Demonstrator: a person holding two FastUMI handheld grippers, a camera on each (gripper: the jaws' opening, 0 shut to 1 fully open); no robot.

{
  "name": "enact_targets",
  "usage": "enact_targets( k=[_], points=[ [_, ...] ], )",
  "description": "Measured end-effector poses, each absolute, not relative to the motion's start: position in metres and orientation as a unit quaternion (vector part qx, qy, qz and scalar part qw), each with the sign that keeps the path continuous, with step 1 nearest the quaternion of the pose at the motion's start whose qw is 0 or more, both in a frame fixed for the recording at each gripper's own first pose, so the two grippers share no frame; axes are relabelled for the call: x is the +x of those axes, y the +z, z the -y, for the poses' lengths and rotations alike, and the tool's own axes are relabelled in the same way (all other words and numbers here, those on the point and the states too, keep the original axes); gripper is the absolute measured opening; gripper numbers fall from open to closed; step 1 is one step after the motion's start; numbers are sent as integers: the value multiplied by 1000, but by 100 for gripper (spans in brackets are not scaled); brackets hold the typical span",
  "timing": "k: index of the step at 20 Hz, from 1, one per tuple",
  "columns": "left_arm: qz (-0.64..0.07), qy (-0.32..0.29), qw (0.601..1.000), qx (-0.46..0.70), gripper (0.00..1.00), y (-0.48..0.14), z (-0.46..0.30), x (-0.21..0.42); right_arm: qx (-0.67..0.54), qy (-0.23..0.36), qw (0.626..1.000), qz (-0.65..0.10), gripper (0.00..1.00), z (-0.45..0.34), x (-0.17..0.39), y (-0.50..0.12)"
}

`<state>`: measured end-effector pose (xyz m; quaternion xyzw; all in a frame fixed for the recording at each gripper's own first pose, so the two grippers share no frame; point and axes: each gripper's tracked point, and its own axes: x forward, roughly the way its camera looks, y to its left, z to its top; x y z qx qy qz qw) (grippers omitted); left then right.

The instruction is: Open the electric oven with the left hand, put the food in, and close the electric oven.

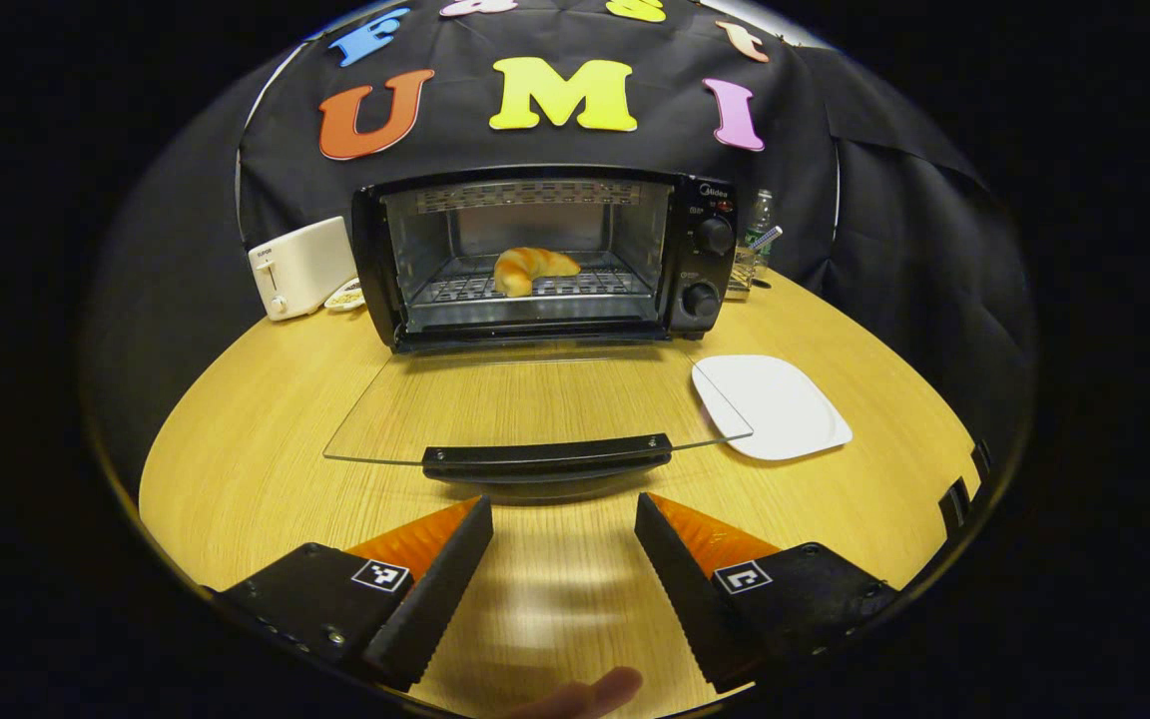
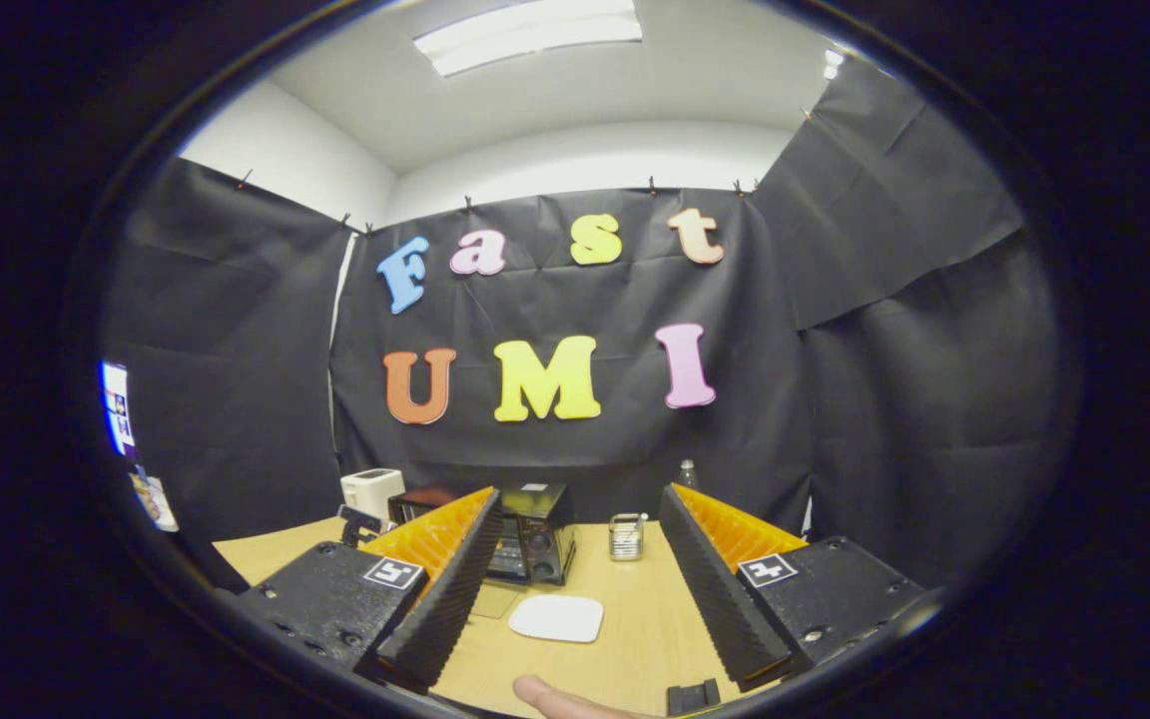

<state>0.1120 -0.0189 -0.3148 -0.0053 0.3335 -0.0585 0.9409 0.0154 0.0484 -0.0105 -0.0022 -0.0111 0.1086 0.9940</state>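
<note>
The croissant point(image 1: 533, 270) sits on the oven point(image 1: 545, 255) rack; both grippers, left point(image 1: 563, 534) and right point(image 2: 580, 559), gape empty. Hook under the door handle point(image 1: 547, 459), centre frame, and lift evenly.

In the right gripper view, the oven point(image 2: 533, 544) is partly hidden behind the right gripper's point(image 2: 575, 589) left finger; its open front and whatever lies inside cannot be seen. The toaster point(image 2: 372, 491) is small, its controls unreadable. A small holder point(image 2: 625, 536) on the table is too small to tell its contents, and the bottle point(image 2: 687, 472) behind it shows just its top. A fingertip point(image 2: 545, 696) is cut off by the bottom edge.

In the left gripper view, a small dish point(image 1: 345, 296) is half hidden between the toaster point(image 1: 300, 266) and the oven point(image 1: 545, 255). The bottle point(image 1: 759, 222) is partly behind the oven's side. A fingertip point(image 1: 585, 693) is blurred and cut off at the bottom.
</note>
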Motion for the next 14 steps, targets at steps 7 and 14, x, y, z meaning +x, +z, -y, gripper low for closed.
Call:
enact_targets(
  k=[7,14],
  points=[
    [-372,-29,928,-6,95,-332,13,126,-10,93,995,26,96,-30,9,-5],
    [-368,-30,929,-13,95,-318,14,125,-6,90,996,26,96,-27,10,-7]
  ],
)
